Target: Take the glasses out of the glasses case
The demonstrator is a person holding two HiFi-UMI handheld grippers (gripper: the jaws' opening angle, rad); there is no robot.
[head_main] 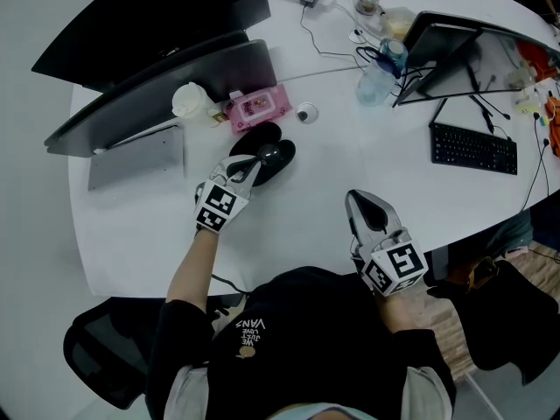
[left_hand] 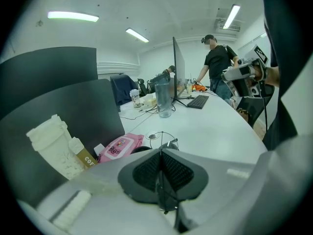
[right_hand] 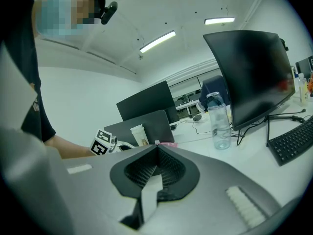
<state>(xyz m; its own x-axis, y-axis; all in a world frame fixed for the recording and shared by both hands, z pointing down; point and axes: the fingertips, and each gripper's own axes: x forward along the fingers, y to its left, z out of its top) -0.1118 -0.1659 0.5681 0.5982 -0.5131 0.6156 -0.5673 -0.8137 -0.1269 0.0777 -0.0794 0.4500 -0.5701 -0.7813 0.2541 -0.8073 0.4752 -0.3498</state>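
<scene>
While glasses case [head_main: 283, 159] runs near-left to far-right | left fingers [left_hand: 145, 173] clamp glasses [left_hand: 169, 142] | right fingers [right_hand: 172, 173] together

Two in all: the left gripper [head_main: 260, 160] and the right gripper [head_main: 354, 198]. There is one case [head_main: 284, 154] and one pair of glasses [left_hand: 171, 142]. On the one table [head_main: 315, 191] there are three monitors [head_main: 157, 16], one laptop [head_main: 136, 157], one keyboard [head_main: 473, 149], one clear bottle [head_main: 376, 82], one white cup [head_main: 190, 101] and one pink pack [head_main: 258, 106]. One chair [head_main: 96, 357] stands by it. The left gripper view shows one standing person [left_hand: 215, 65].
</scene>
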